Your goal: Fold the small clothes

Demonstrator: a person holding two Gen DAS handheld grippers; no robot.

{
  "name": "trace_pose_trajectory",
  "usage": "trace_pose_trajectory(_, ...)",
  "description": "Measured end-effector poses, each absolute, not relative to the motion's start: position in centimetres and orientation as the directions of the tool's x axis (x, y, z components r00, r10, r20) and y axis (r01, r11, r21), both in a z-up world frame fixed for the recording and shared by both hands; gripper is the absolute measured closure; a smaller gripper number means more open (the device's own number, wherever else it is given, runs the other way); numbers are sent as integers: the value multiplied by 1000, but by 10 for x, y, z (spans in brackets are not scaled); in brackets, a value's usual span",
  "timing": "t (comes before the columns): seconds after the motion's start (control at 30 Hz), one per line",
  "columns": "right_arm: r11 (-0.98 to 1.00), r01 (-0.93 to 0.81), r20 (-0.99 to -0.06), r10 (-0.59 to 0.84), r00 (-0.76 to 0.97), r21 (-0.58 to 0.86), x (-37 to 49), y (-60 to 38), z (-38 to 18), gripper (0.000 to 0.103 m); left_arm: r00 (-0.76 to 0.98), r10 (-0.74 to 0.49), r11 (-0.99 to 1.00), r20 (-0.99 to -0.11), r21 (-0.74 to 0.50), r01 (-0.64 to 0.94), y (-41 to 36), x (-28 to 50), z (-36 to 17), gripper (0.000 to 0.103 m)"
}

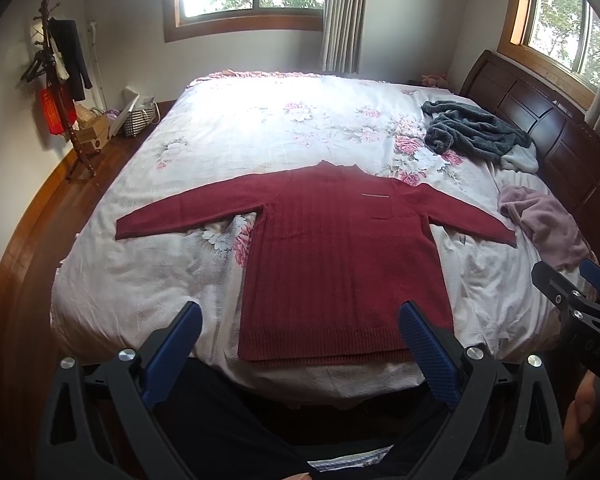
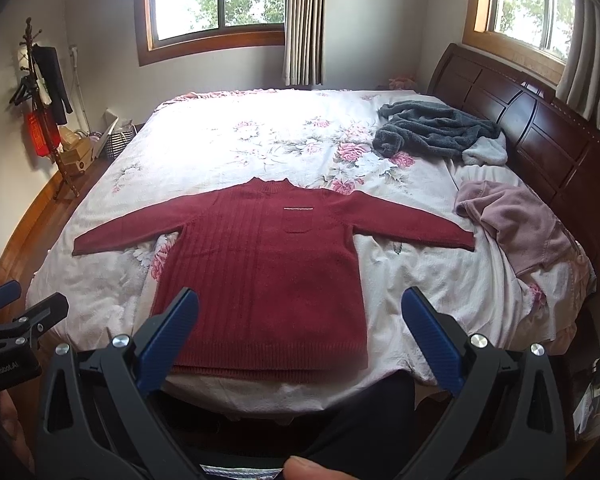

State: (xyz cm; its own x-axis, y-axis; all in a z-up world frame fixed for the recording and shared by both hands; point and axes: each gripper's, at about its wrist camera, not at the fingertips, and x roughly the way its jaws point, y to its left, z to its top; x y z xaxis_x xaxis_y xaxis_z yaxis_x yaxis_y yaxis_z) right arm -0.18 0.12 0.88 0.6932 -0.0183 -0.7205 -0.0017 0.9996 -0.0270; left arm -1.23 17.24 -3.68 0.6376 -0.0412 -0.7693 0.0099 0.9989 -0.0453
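Note:
A dark red knitted sweater [image 1: 332, 248] [image 2: 268, 264] lies flat on the bed, front up, both sleeves spread out sideways and the hem toward me. My left gripper [image 1: 300, 316] hovers open above the hem, holding nothing. My right gripper [image 2: 300, 300] is also open and empty, held over the hem area. Each gripper shows at the edge of the other's view, the right gripper [image 1: 576, 284] at far right and the left gripper [image 2: 16, 300] at far left. Neither touches the sweater.
The bed [image 1: 260, 128] has a floral cover. A grey fleece garment [image 2: 432, 128] and a pink garment [image 2: 516, 220] lie near the dark wooden headboard [image 2: 540, 128] on the right. A coat stand [image 1: 56, 80] and boxes sit on the floor at left. My legs are below.

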Motion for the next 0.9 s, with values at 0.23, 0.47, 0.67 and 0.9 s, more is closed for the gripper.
trace_pose_trajectory(0.23,1000,0,-715,-22,698,-31,-2,2,10,3,640,-41,999,-767,-45,10,172,-13,-36,4)
trace_pose_trajectory(0.47,1000,-1,-715,-21,699,-30,-2,2,11,3,641,-41,999,-767,-45,10,172,-13,-35,4)
trace_pose_trajectory(0.67,999,1,-714,-25,700,-34,-1,2,12,3,641,-40,999,-766,-45,8,172,-12,-35,4)
trace_pose_trajectory(0.9,999,2,-714,-25,699,-33,-1,2,12,3,640,-41,999,-767,-46,8,172,-12,-34,4)
